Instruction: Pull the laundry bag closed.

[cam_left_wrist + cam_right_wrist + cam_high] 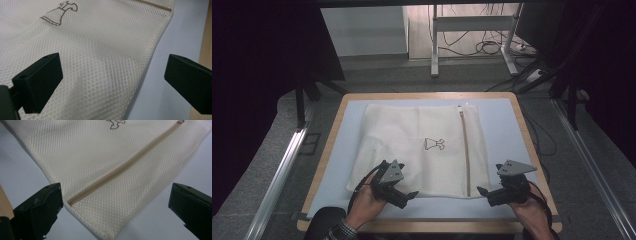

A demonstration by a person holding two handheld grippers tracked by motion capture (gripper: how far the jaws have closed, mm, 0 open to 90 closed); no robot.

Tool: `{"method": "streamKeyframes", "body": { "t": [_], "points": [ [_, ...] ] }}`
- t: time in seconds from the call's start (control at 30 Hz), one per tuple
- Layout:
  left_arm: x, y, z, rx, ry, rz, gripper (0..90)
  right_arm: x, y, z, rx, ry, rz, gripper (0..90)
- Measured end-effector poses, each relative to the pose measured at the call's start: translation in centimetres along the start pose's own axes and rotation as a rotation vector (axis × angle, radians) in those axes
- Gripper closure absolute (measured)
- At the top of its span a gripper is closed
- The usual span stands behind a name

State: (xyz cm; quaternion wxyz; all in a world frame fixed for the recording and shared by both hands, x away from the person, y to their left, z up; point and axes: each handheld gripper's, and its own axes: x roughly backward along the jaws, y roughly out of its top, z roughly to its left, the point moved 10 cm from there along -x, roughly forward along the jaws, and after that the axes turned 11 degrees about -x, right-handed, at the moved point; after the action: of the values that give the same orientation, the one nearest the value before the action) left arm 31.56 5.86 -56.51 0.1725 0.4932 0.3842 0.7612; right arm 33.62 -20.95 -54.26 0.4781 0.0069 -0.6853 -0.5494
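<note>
With both jaws wide, left gripper (404, 196) and right gripper (486, 194) hover at the bag's (412, 145) near edge; next, likely pinching the mesh.

High overhead; gripper cams close-up.

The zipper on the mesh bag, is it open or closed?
Closed. The zipper runs as one flat tan line along the bag, with no gap between its sides along the visible length.
</note>
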Motion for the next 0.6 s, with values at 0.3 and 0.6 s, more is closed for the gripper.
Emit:
{"method": "streamKeyframes", "body": {
  "t": [0.3,0.6],
  "points": [
    [0.6,-1.2,-0.3,0.020,0.002,0.019,1.6,0.9,-1.9,-0.2,-0.031,-0.005,0.026,0.0],
    [0.3,-1.4,-1.0,0.008,-0.002,0.041,1.4,1.1,-2.8,-0.3,-0.025,-0.018,0.054,0.0]
  ]
}}
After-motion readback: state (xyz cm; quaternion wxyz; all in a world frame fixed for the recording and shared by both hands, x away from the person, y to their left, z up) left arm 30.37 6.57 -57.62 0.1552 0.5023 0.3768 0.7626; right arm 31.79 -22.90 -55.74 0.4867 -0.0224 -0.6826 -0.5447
